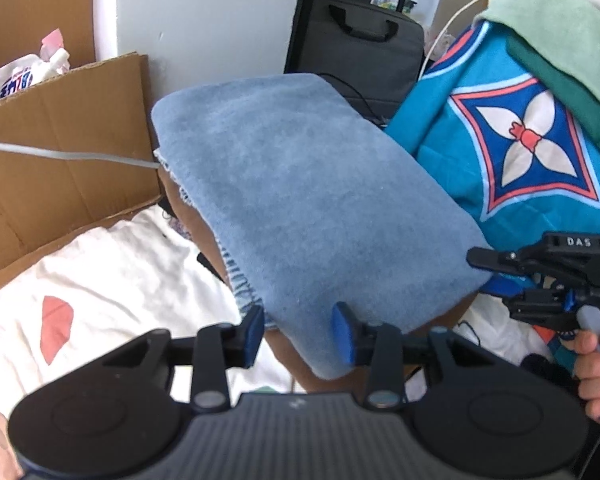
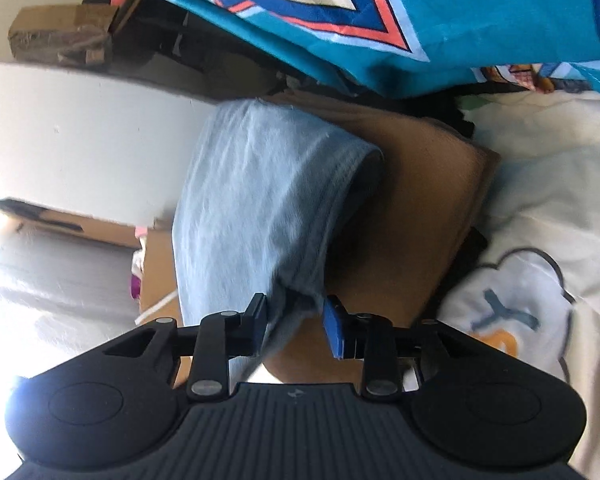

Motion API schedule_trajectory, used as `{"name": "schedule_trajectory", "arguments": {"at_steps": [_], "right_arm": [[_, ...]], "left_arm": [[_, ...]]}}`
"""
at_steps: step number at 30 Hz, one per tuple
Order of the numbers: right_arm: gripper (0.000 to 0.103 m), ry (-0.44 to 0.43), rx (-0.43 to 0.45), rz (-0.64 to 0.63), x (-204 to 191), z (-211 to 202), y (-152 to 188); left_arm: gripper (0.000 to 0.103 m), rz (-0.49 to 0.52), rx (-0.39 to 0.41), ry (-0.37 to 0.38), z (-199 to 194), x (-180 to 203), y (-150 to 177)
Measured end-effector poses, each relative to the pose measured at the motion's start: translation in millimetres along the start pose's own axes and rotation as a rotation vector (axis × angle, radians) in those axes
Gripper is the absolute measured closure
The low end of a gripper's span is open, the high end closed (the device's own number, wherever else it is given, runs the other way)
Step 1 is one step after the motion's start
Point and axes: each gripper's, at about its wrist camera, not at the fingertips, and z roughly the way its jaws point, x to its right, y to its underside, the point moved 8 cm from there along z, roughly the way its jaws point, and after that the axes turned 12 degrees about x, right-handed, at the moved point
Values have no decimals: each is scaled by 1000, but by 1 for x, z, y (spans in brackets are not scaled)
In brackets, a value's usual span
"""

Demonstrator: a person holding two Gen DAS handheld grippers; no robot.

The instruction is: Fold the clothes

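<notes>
left tongs released; folded blue cloth just ahead, its near edge between the pads | right tongs released; cloth corner hangs loose between pads, touching the left one | patterned teal fabric beyond

Brown worktop is showing mid-frame in the left wrist view, mostly under a folded light-blue cloth that is lying flat on it and overhanging its lower edge. A teal patterned fabric is sitting at upper right, its edge touching the cloth's right side.
</notes>
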Motion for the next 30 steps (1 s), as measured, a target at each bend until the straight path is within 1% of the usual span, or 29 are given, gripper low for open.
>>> {"name": "schedule_trajectory", "arguments": {"at_steps": [2,3,4,5,7,9,10,11,12,13,14,15,16,18,19,21,22,26,28,30], "right_arm": [[67,9,-9,-43,-5,-9,5],[62,12,-8,-78,-9,-13,7],[59,10,-5,-114,-15,-17,9],[49,3,-2,-146,-23,-19,9],[40,-6,1,-198,-37,-19,10],[30,8,2,-259,-50,-17,11],[27,21,2,-288,-56,-16,12],[24,32,3,-324,-62,-14,12],[22,43,5,-364,-70,-13,13],[21,62,11,-406,-77,-13,15],[17,85,17,-448,-85,-13,16],[13,95,17,-467,-93,-13,17],[11,103,13,-478,-99,-11,18],[2,120,8,-516,-113,-7,20],[0,126,7,-545,-119,-4,23],[0,144,-3,-584,-128,2,28],[0,154,-14,-596,-131,5,31],[0,182,-36,-642,-146,11,34],[0,198,-42,-650,-153,12,32],[0,218,-52,-660,-161,12,32]], "left_arm": [[62,-5,-2,0,-3,-1,0],[62,-8,-1,-2,-5,-3,0],[62,-11,0,-5,-8,-2,0],[62,-12,1,-10,-11,-3,0],[64,-12,3,-29,-17,-5,0],[61,-10,-2,-55,-23,-8,-1],[58,-21,-3,-61,-26,-10,-1],[53,-40,-1,-62,-29,-12,-1],[49,-59,3,-61,-32,-15,-2],[42,-73,6,-64,-35,-17,-3],[38,-79,8,-69,-38,-18,-4],[35,-83,9,-74,-40,-19,-5],[30,-91,12,-80,-43,-21,-6],[30,-113,15,-94,-50,-25,-9],[30,-128,15,-105,-53,-28,-10],[20,-158,7,-136,-58,-32,-11],[12,-163,10,-144,-61,-33,-12],[9,-160,26,-162,-71,-37,-22],[9,-159,30,-176,-77,-41,-27],[8,-183,33,-177,-83,-48,-32]]}}
